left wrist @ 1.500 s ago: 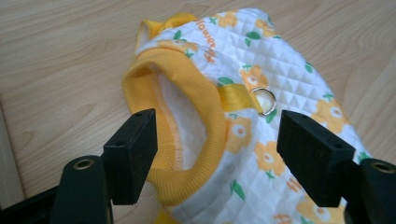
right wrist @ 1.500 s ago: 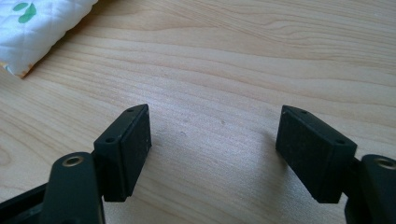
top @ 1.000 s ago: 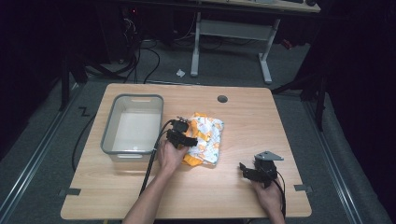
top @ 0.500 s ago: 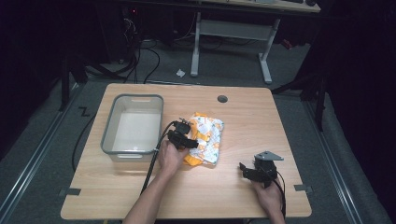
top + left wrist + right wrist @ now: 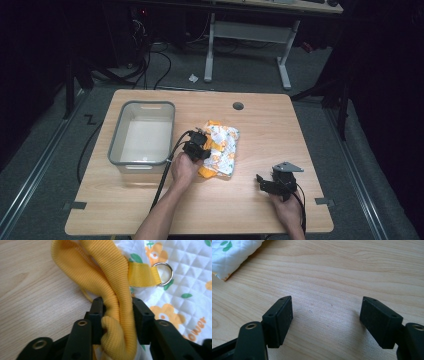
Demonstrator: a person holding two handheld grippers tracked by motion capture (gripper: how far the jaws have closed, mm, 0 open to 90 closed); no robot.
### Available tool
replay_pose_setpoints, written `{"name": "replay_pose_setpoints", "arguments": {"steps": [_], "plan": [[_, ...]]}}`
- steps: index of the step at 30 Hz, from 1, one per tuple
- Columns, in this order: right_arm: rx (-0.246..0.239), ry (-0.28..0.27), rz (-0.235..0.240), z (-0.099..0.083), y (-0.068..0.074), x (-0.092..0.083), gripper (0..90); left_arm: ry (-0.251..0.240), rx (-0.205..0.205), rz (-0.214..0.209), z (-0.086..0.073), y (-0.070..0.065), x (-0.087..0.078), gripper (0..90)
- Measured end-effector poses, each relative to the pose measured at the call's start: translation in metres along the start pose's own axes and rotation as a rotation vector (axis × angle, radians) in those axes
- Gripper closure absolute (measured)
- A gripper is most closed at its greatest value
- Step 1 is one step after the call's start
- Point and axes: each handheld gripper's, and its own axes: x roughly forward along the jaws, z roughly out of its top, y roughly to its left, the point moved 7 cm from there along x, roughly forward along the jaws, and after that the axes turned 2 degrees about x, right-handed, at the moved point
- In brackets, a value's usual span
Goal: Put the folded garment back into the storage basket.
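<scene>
Left tongs (image 5: 117,315), just closed, pinch cloth's (image 5: 224,150) yellow ribbed edge (image 5: 110,285); bin (image 5: 142,132) adjacent left; right tongs (image 5: 327,317) spread, idle on worktop (image 5: 300,125).

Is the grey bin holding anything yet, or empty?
Empty. The high view shows the grey bin with a bare pale floor; the flowered cloth lies beside it on the table, its yellow ribbed edge pinched in the left gripper.

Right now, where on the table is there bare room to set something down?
The far right of the table, past the quilted cloth, is bare wood. So is the near strip between the two forearms, and the near left corner in front of the grey bin. It is crowded mid-table, where the left claw pinches the cloth's yellow edge beside the bin.
</scene>
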Motion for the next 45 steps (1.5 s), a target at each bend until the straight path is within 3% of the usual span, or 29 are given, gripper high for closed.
{"name": "replay_pose_setpoints", "arguments": {"steps": [9,13,21,32,40,45], "plan": [[0.001,0.001,0.0,0.0,0.0,0.0,26.8,-0.008,-0.029,-0.062,0.0,0.003,-0.002,73.5],[0.0,0.0,0.0,0.0,0.0,0.0,26.8,-0.025,-0.025,-0.068,0.002,0.002,-0.006,74.3],[0.0,0.0,0.0,0.0,0.0,0.0,26.8,-0.081,0.003,-0.079,0.008,-0.001,-0.028,75.4],[0.0,0.0,0.0,0.0,0.0,0.0,26.8,-0.17,-0.009,-0.132,0.012,-0.001,-0.061,76.2],[0.0,0.0,0.0,0.0,0.0,0.0,26.8,-0.207,-0.015,-0.164,0.015,-0.003,-0.075,76.6],[0.0,0.0,0.0,0.0,0.0,0.0,26.8,-0.216,0.012,-0.151,0.014,-0.007,-0.082,76.6]]}}
